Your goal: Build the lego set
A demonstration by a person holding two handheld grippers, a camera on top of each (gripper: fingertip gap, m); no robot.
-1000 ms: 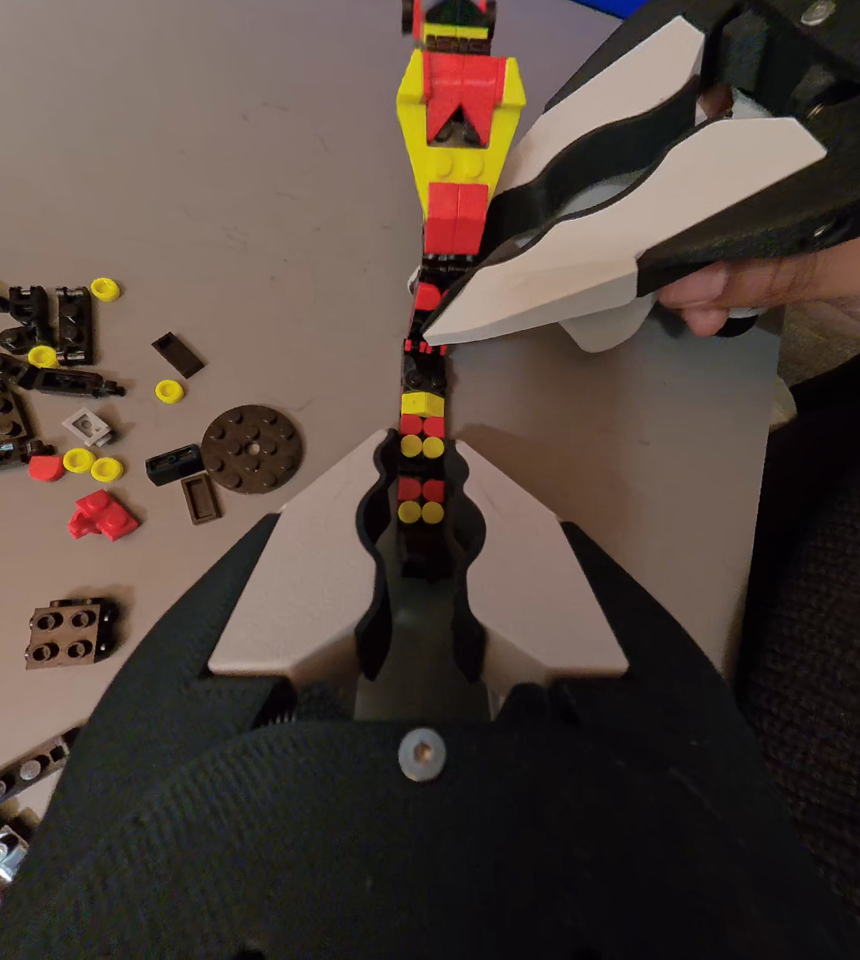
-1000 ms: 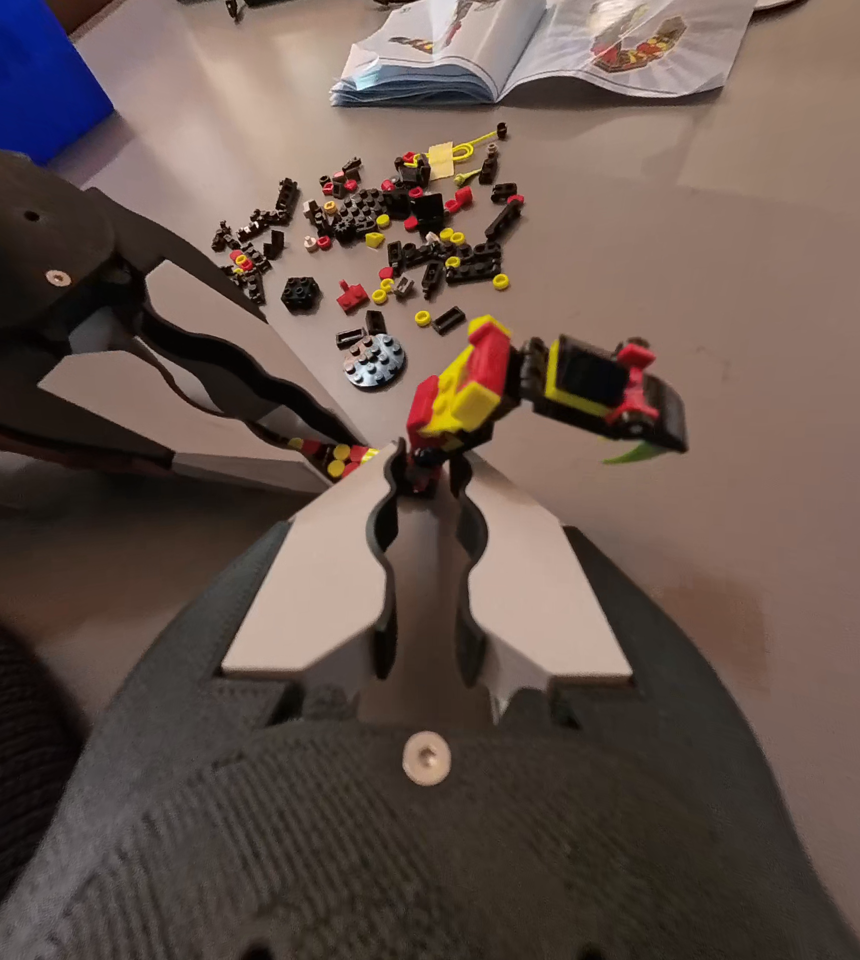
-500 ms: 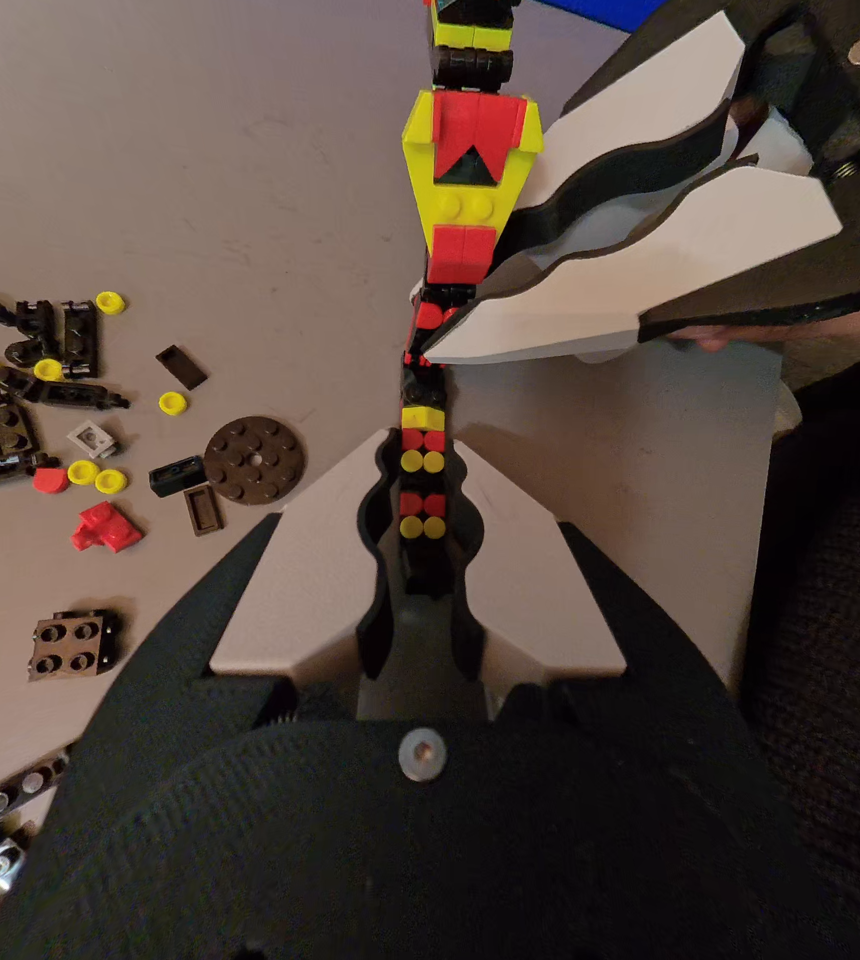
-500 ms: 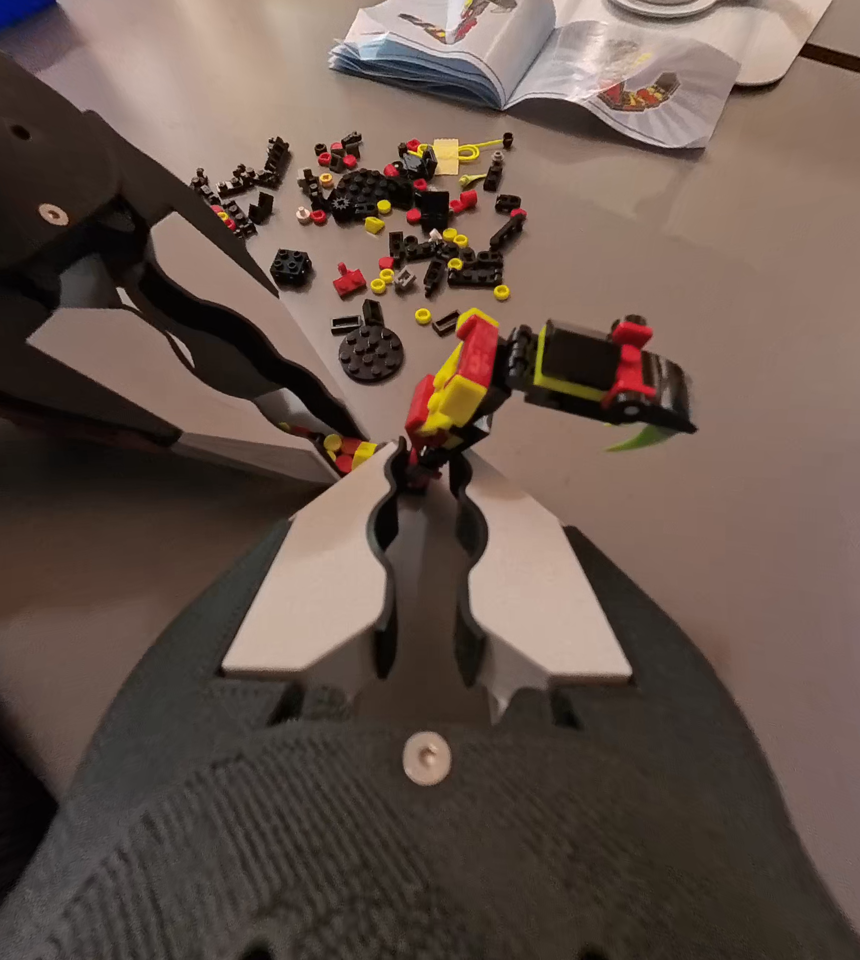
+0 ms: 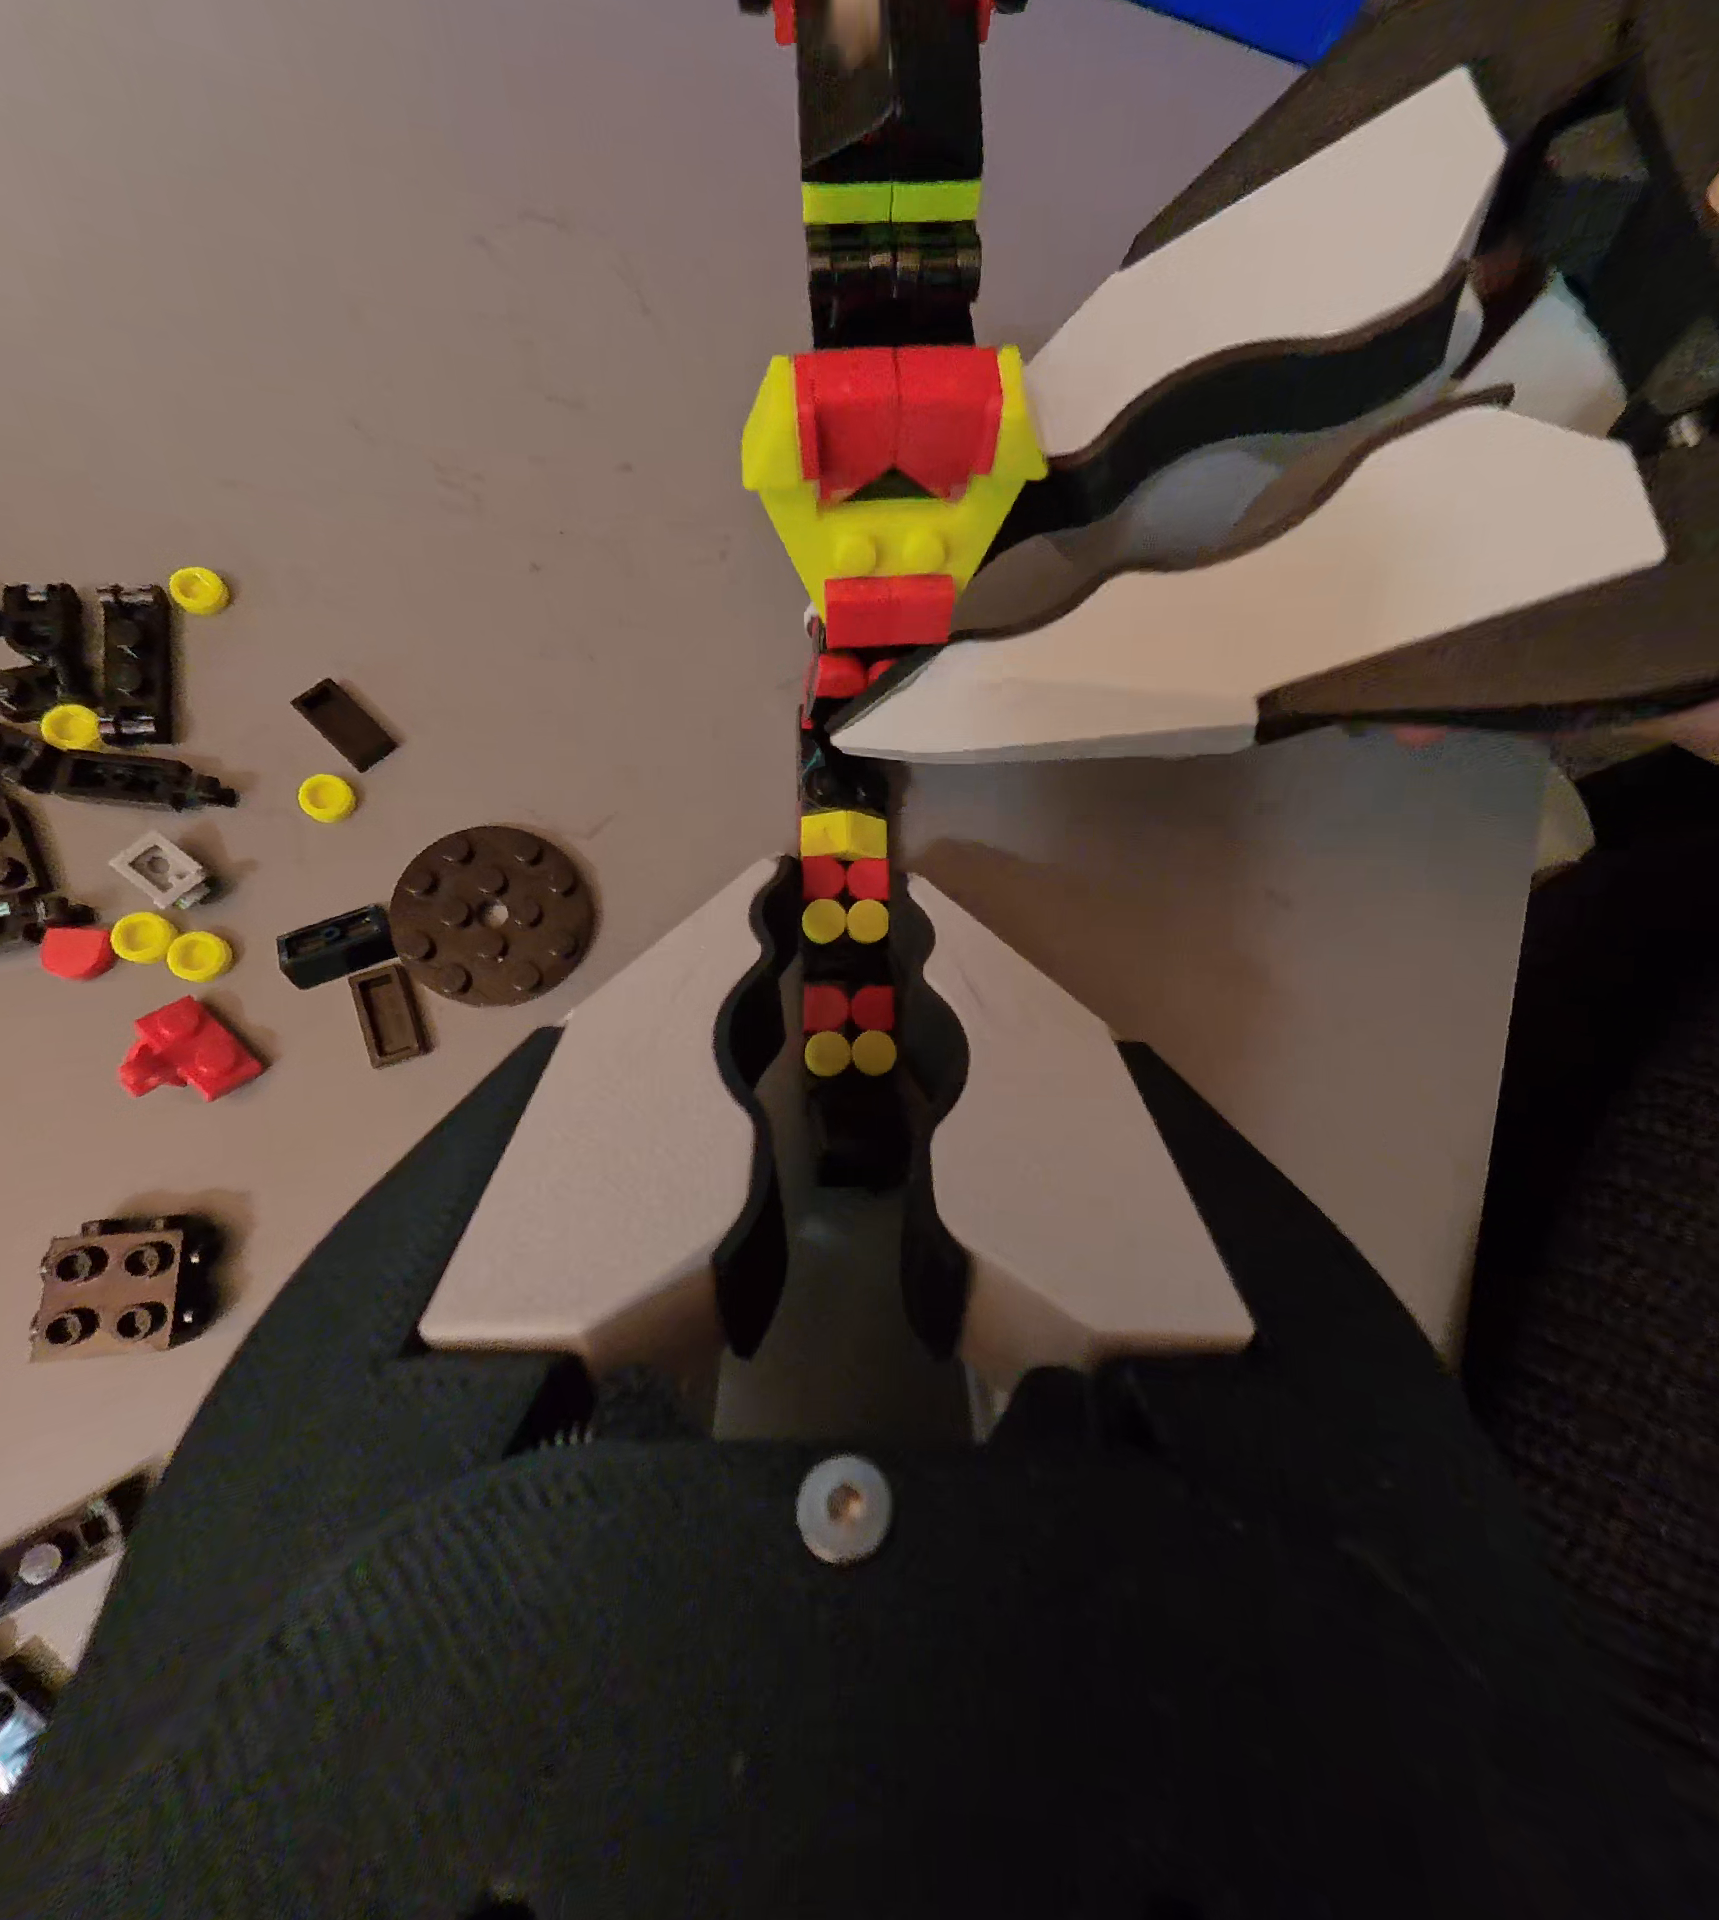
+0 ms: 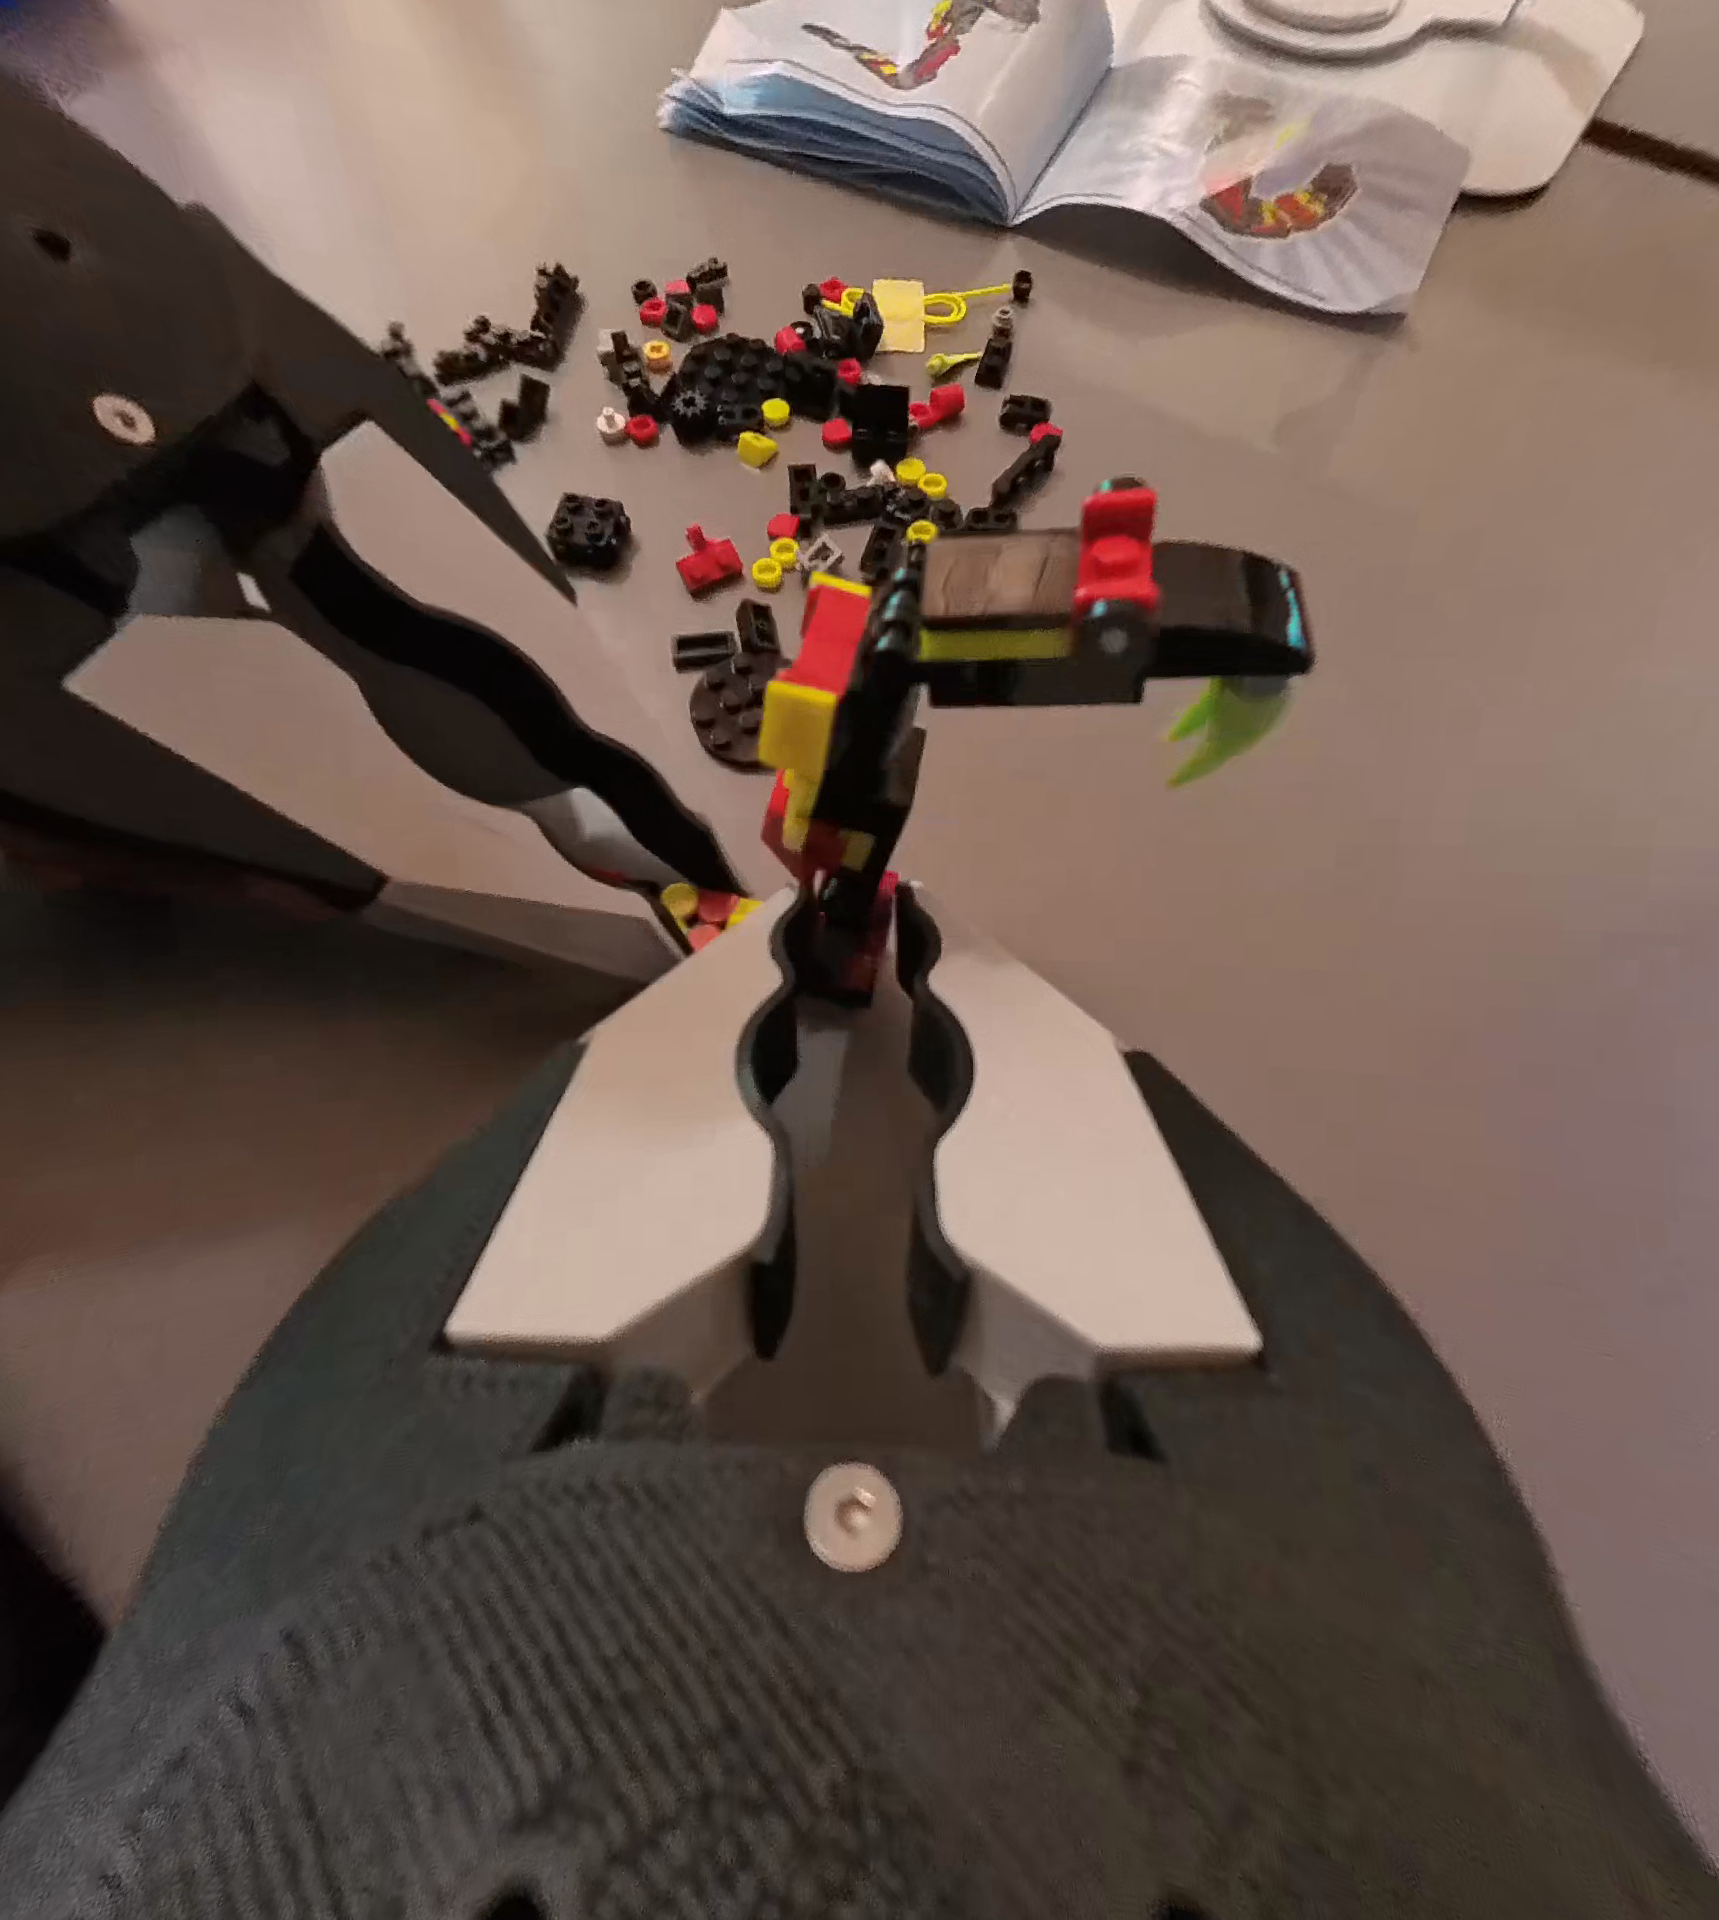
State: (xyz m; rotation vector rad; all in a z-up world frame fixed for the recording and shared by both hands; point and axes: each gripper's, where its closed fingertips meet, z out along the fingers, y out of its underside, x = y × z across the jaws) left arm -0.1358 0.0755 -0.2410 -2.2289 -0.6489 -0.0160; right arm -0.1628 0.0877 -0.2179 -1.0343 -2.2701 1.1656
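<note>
Red-yellow-black lego model [image 5: 891,499] held above the grey table [image 5: 315,312] — left gripper [image 5: 842,883] clamped on its studded tail, right gripper [image 6: 839,914] clamped on the neck below the hinged head; loose pieces [image 6: 782,436] lie beyond.

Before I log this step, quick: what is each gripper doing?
Left gripper: shut on the tail end of the lego model.
Right gripper: shut on the same model, further along.
</note>
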